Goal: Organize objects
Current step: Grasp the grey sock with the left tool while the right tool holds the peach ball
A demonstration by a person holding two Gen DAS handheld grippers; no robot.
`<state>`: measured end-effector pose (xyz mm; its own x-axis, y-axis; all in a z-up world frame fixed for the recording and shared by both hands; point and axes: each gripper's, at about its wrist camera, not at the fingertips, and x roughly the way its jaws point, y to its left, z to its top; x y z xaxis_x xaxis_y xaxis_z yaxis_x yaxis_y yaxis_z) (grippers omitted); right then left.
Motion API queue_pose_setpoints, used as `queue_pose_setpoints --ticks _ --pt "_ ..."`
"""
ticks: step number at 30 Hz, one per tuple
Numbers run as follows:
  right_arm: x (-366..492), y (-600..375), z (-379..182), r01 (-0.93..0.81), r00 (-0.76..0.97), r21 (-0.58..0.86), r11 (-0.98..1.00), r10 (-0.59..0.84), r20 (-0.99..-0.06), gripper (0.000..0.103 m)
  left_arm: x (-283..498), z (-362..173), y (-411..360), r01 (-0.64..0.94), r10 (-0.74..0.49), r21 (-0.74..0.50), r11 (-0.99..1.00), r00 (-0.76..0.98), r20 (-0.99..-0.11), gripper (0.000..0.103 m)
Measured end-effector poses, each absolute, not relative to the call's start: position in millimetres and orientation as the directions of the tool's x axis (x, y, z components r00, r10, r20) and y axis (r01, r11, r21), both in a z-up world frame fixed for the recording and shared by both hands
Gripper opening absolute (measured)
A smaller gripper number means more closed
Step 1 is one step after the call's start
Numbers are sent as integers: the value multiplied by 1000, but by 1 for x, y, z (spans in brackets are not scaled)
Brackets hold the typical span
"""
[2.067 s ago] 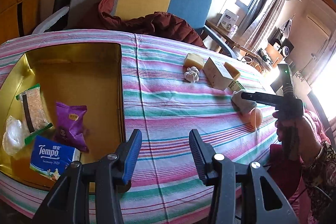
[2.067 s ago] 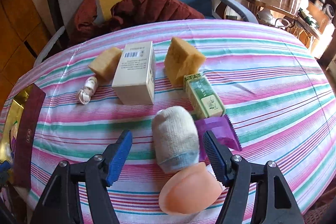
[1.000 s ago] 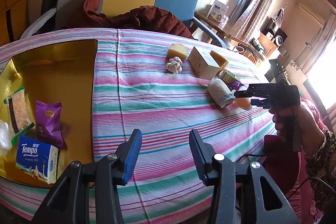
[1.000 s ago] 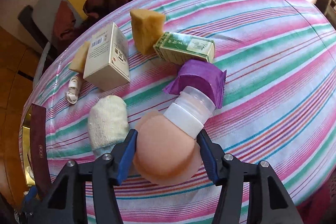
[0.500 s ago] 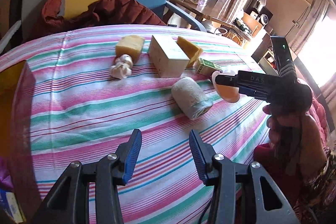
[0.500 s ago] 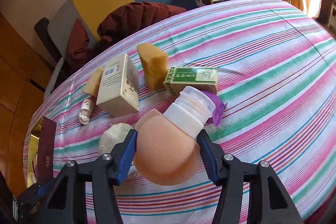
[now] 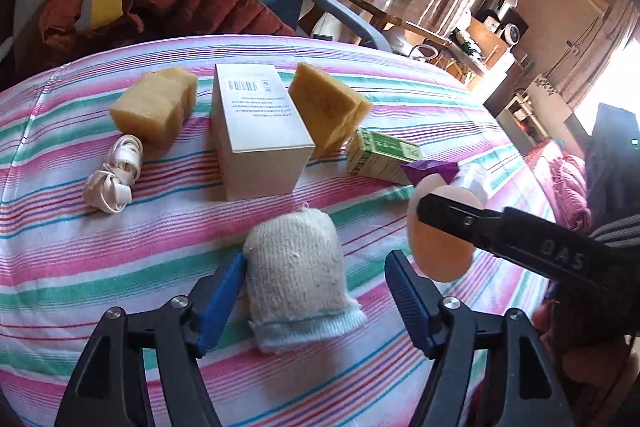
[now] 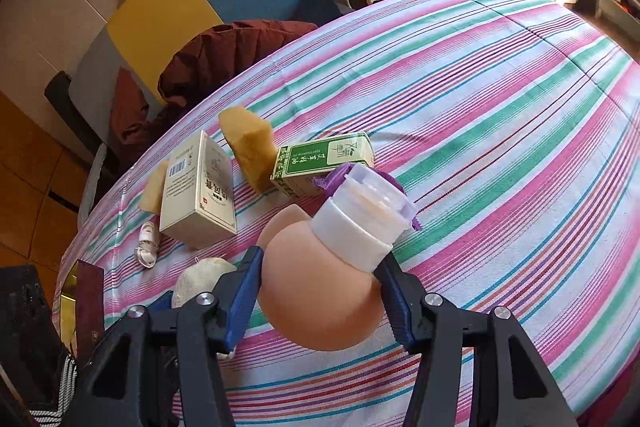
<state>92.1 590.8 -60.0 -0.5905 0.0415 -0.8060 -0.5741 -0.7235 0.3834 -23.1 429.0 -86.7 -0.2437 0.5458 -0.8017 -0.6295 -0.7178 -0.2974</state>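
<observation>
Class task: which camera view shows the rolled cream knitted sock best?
The left wrist view: the rolled cream knitted sock lies whole, close, between the opening left gripper. The right wrist view shows only its top.

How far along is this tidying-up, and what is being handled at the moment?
Nothing visible looks put away yet. In hand: the right gripper holds the peach bottle off the cloth, while the left gripper, jaws opening, straddles the knitted roll. Left on the table: two sponges, white box, green box, white cord, purple packet.
</observation>
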Motion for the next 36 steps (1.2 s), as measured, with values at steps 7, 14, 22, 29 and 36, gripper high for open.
queue_pose_setpoints --ticks 7,14,22,29,36 --pt "87 586 -60 -555 -592 378 -741 32 -805 57 -19 -108 428 -672 532 -225 -705 -293 -794 68" --pt "83 578 -58 -507 -615 393 -768 2 -789 57 -11 -109 403 -696 588 -251 -673 -297 -753 51" --pt "71 560 -62 -416 -615 418 -808 -89 -783 57 -5 -106 365 -676 601 -271 -685 -313 -735 51" --pt "57 534 -66 -320 -583 359 -877 -117 -804 57 10 -103 341 -683 588 -236 -692 -341 -734 51" --pt "53 518 -64 -273 -572 273 -922 -73 -817 57 16 -96 302 -648 614 -299 -701 -334 -715 51"
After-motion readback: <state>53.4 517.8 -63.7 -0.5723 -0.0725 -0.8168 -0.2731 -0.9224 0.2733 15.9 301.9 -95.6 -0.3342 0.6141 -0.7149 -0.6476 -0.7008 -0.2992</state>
